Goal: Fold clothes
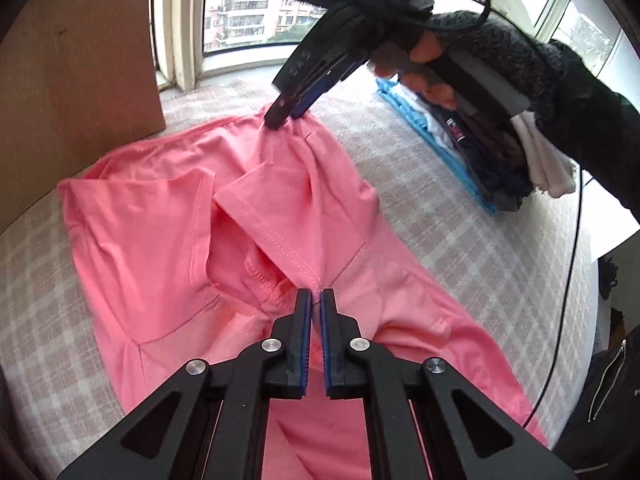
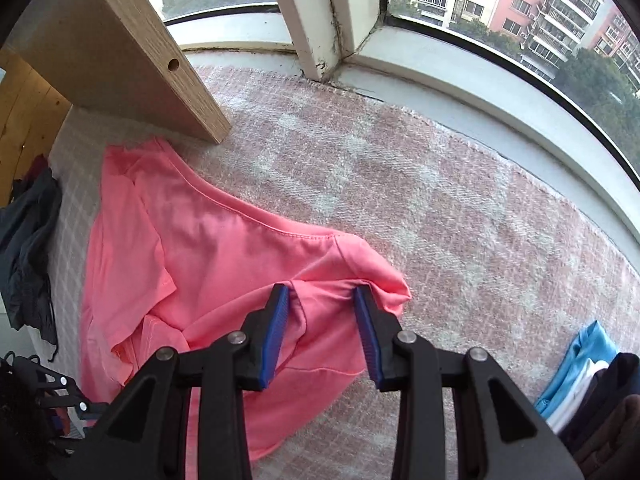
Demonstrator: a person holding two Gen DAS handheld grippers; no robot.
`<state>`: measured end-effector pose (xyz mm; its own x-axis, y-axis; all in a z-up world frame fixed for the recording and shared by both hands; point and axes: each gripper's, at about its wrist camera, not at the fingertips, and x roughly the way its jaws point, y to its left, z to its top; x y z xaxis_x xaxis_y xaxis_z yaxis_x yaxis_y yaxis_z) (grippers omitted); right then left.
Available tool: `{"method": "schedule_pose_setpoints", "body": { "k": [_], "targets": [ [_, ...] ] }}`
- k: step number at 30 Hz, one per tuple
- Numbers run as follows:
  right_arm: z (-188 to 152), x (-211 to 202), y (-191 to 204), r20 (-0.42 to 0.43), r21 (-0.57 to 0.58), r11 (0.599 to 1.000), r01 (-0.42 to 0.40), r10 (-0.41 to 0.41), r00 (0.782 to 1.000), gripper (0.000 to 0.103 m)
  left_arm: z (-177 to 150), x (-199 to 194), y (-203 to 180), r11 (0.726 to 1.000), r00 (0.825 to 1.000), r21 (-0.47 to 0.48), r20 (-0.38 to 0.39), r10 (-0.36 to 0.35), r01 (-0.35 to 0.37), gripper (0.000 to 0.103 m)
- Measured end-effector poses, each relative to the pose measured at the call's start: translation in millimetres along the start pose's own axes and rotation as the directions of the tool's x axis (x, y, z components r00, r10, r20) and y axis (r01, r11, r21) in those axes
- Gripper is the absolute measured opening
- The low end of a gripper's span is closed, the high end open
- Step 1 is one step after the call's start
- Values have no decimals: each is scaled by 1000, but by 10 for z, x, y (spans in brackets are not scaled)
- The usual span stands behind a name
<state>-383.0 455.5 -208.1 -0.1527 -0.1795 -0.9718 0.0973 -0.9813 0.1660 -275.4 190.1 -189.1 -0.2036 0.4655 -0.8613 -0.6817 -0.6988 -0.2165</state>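
A pink T-shirt [image 1: 160, 220] lies crumpled on a plaid blanket [image 1: 440, 220], one sleeve folded over its middle. My left gripper [image 1: 316, 292] is shut on a pinch of the pink T-shirt where a stitched hem meets the tips, and creases fan out from there. My right gripper [image 1: 286, 114], held by a hand in a fingerless glove [image 1: 424, 48], touches the shirt's far edge. In the right wrist view the right gripper [image 2: 322, 292] stands open, pointing steeply down. A loose hump of the pink T-shirt [image 2: 200, 248] lies between its blue pads [image 2: 276, 332], which do not press on it.
A stack of folded clothes [image 1: 500, 152] sits to the right, also in the right wrist view [image 2: 592, 392]. A wooden board [image 2: 132, 60] leans near the window sill [image 2: 460, 92]. Dark clothes [image 2: 28, 248] hang at the left edge. A black cable [image 1: 576, 240] trails across the blanket.
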Motion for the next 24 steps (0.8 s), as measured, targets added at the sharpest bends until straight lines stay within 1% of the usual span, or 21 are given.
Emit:
{"method": "schedule_pose_setpoints", "body": {
  "k": [2,4,6,7,8,9,10,12,13,14,16,17,19,20,21,22,23,24],
  "targets": [
    [-26,-119,-5,30,-9,1000,13,-13,999,34,-60,46,56,999,1000,-27,-21,23,-24,4],
    [-72,-266,-27,54,-13,1000,15,-14,998,34,-143,0,62,999,1000,-46,-15,14,-15,4],
    [-143,-389,-51,52,-19,1000,-12,13,999,36,-193,-86,58,999,1000,-47,-7,13,-13,9],
    [-183,-413,-57,38,-21,1000,-16,17,999,37,-190,-125,76,998,1000,-52,-5,20,-21,10],
    [-222,-405,-53,22,-28,1000,-12,12,1000,38,-162,-158,97,998,999,-52,0,35,-35,13],
    [-261,-375,-35,7,-42,999,-1,2,1000,38,-118,-193,131,997,998,-55,17,52,-51,16],
    [-298,-340,-25,-5,-51,999,13,-13,1000,38,-44,-217,172,997,998,-61,35,60,-57,16],
    [-330,-248,-70,-8,-32,999,42,-43,999,38,109,-227,243,996,996,-62,60,73,-69,17],
    [-312,-207,-112,-9,-12,1000,28,-28,1000,38,193,-194,267,996,995,-49,57,84,-81,17],
    [-292,-164,-152,-14,13,1000,-10,10,1000,38,277,-160,290,995,994,-35,54,92,-90,17],
    [-254,-84,-227,-20,61,995,-81,82,996,38,415,-53,310,998,998,-3,33,61,-61,18],
    [-241,-63,-245,-13,73,993,-95,96,995,38,474,5,310,999,999,14,20,46,-47,18],
    [-239,-42,-223,-1,42,996,-83,83,997,38,554,132,262,994,997,75,-8,74,-73,18],
    [-243,-32,-203,5,18,997,-76,76,997,36,582,198,240,991,996,106,-23,89,-86,18],
    [-249,-23,-189,7,-2,998,-71,71,997,30,611,268,227,987,994,128,-37,102,-96,19],
    [-258,-13,-188,5,-15,997,-71,71,997,11,633,334,222,985,993,143,-52,102,-94,19],
    [-265,-8,-193,5,-25,997,-71,71,997,4,654,399,215,983,992,157,-66,103,-91,20],
    [-267,-20,-218,11,-26,997,-73,73,997,4,670,453,199,981,992,172,-78,100,-85,20]
  ]
}}
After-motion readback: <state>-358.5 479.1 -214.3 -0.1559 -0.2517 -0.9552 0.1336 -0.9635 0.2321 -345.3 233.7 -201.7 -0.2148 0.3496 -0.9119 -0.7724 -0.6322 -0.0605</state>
